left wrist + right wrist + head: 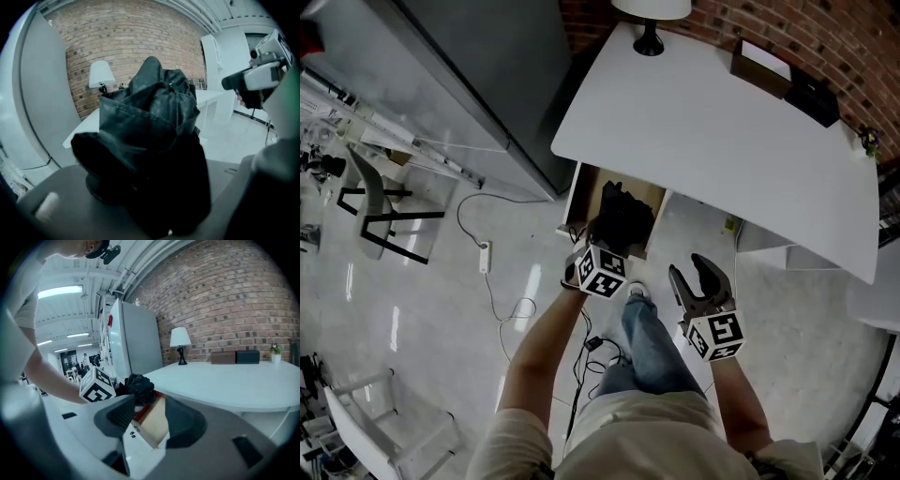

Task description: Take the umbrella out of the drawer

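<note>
White desk (722,141) by the brick wall (825,33), drawer (589,199) open beneath, left gripper (598,246) clamped on black umbrella (623,220) over it, right gripper (689,269) jaws apart, empty

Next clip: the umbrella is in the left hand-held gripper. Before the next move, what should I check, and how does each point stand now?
1. Left hand-held gripper shut on the umbrella: ok.
2. Umbrella fully above the drawer: cannot tell, its lower end is hidden.
3. Right hand-held gripper empty, jaws apart: ok.
4. Drawer open, nothing snagged on its rim: cannot tell.
5. Bare space on the desk to set it down: ok.
</note>
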